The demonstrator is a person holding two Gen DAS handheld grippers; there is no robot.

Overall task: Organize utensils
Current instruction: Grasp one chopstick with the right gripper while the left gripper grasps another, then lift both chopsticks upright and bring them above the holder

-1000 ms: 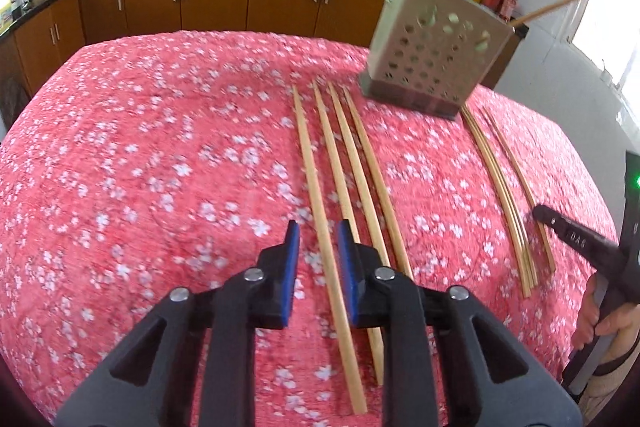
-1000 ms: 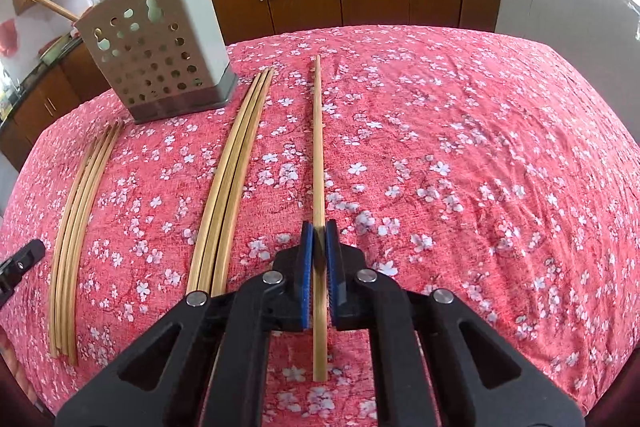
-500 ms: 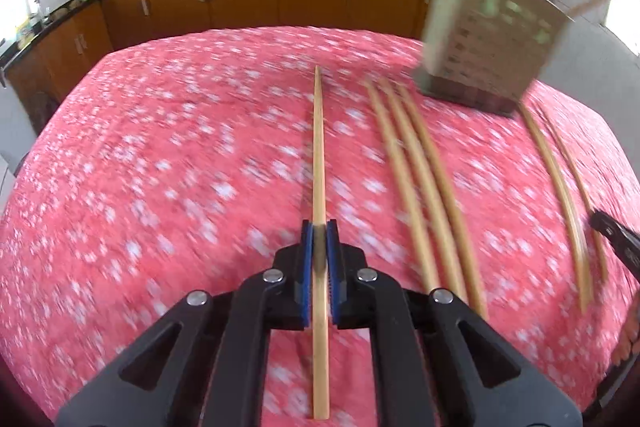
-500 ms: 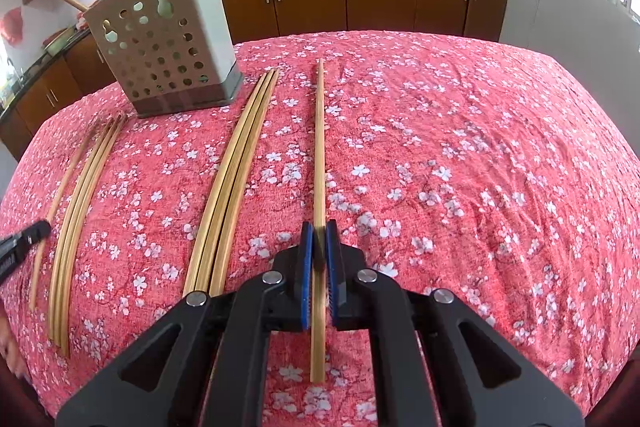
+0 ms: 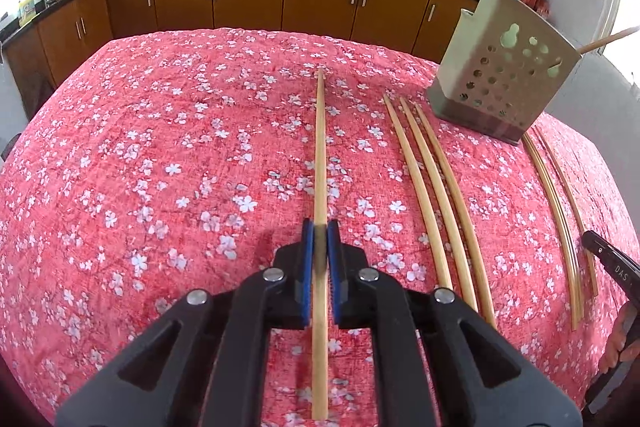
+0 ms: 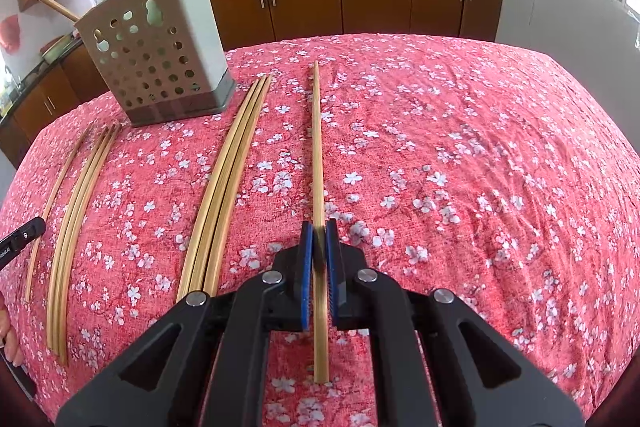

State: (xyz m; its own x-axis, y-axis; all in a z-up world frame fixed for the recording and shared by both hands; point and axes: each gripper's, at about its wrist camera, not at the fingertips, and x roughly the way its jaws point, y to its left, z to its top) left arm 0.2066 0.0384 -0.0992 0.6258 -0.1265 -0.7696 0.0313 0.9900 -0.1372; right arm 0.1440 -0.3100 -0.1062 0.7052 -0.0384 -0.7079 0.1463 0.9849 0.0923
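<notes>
left tongs (image 5: pixel 320 247) pinch a slim bamboo chopstick (image 5: pixel 320 155); right tongs (image 6: pixel 319 247) pinch another chopstick (image 6: pixel 317 147); both sticks lie over the flowered red cloth (image 6: pixel 460 167); a perforated square grey holder (image 6: pixel 156 55) stands beyond loose curved sticks (image 6: pixel 224 187).

The left gripper (image 5: pixel 320 233) holds one long pale bamboo chopstick (image 5: pixel 320 155) pinched between its blue pads, the stick running straight ahead along the fingers. To its right three more chopsticks (image 5: pixel 434 195) lie side by side on the cloth, and further right another thin bundle (image 5: pixel 554 203). A grey perforated utensil holder (image 5: pixel 500 83) stands ahead and to the right, with sticks poking out of it. The right gripper (image 6: pixel 319 233) likewise clamps a single chopstick (image 6: pixel 317 147), pointing forward; a tight group of three (image 6: pixel 228 179) lies to its left.
</notes>
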